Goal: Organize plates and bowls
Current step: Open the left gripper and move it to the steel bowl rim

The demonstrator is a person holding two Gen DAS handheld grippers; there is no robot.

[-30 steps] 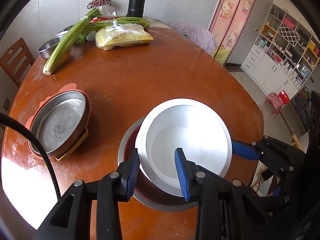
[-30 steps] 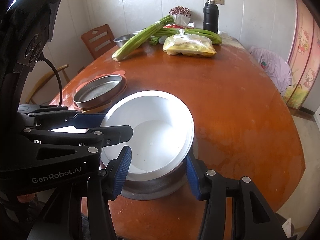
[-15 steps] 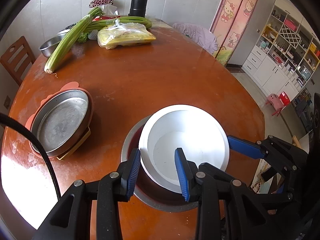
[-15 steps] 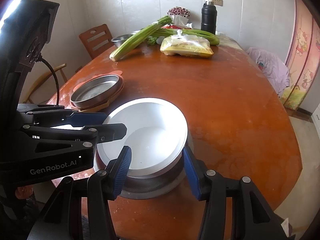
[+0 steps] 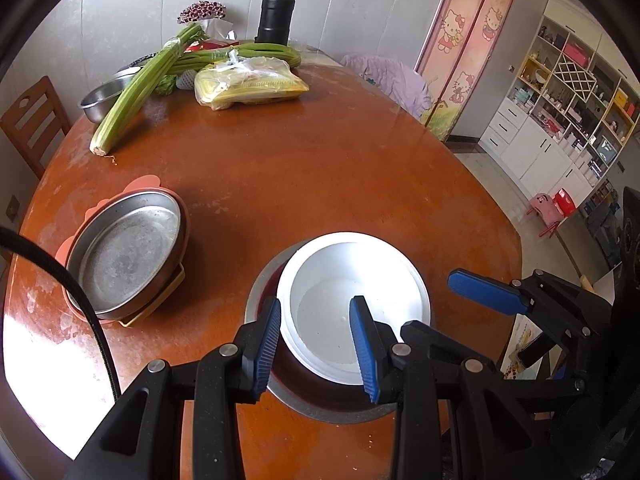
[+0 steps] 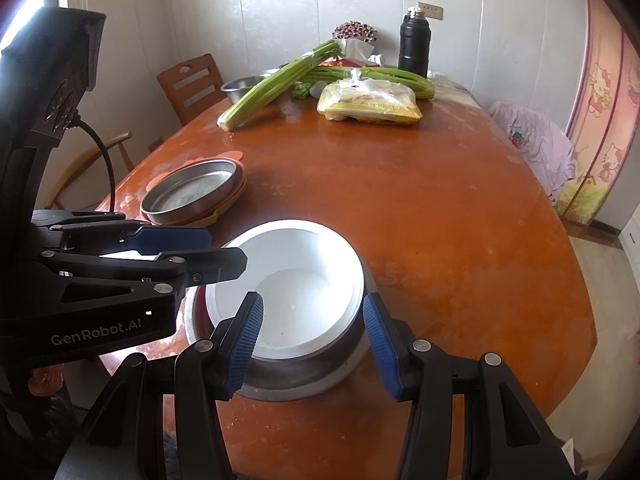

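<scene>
White plastic in the middle of it all: the white bowl point(image 5: 354, 308) sits nested inside a steel bowl point(image 5: 320, 400) near the front edge of the round wooden table point(image 5: 320, 184), and both grippers are right on it. The left gripper point(image 5: 316, 348) straddles the white bowl's near rim, one blue pad outside the wall and the other inside the basin. The pads stand a little apart around that rim, but whether they actually pinch it or merely bracket it, I cannot tell from here. From the right wrist view, the right gripper point(image 6: 314, 342) has its fingers spread on either side of the nested pair, left pad point(image 6: 246, 340) close by the white rim, right pad beside the steel bowl's outer wall, with a sliver of gap showing, so the fingers are apart and not clamped. In that same view the left gripper point(image 6: 208, 248) reaches in from the left, its fingertips over the white bowl's rim.

Off to the left, well apart from the bowls, a steel plate point(image 5: 128, 252) lies on top of a pink plate point(image 5: 144, 182), with a yellow edge peeking out underneath. At the far end of the table: long celery stalks point(image 5: 140, 88) resting partly across another steel bowl point(image 5: 100, 96), a clear bag of yellow food point(image 5: 248, 84), and a black flask point(image 5: 275, 16) standing upright by the wall. A wooden chair point(image 5: 28, 120) stands at the table's left.
</scene>
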